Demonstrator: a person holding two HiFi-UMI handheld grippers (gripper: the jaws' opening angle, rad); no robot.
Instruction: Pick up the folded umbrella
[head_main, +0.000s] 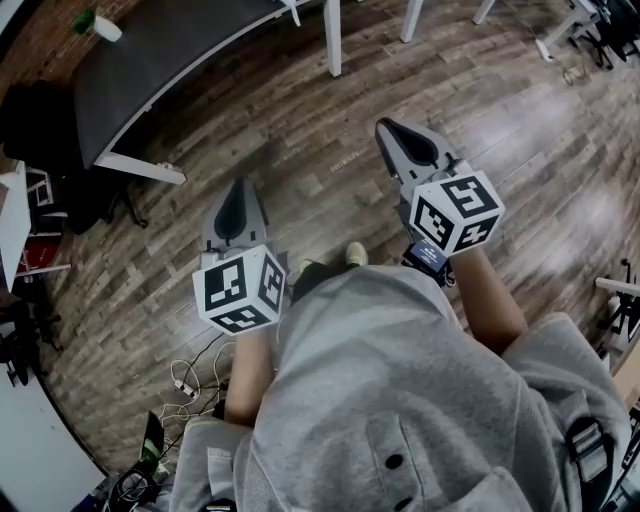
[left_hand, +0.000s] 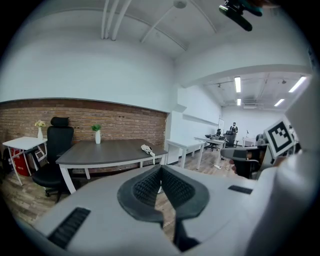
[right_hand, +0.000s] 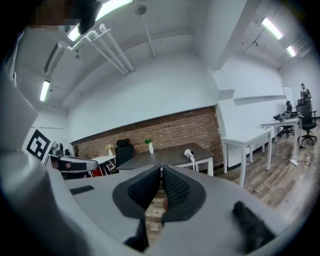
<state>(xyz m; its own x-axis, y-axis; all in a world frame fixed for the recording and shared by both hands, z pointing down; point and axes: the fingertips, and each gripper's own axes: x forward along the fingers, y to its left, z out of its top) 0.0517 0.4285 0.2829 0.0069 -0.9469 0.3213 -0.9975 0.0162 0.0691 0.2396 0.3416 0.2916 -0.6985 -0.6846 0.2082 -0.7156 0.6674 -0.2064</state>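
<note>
While the umbrella (left_hand: 147, 149) lies untouched near the table's (left_hand: 100, 152) right edge, well ahead, my left claw (left_hand: 161, 171) and right claw (right_hand: 161, 171) are closed, empty; nothing done yet; approach, grasp, lift remain.

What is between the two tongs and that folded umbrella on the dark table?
Just bare wooden floor, then the edge of the dark table where the folded umbrella lies. The head view shows the floor, the left gripper view the umbrella.
</note>
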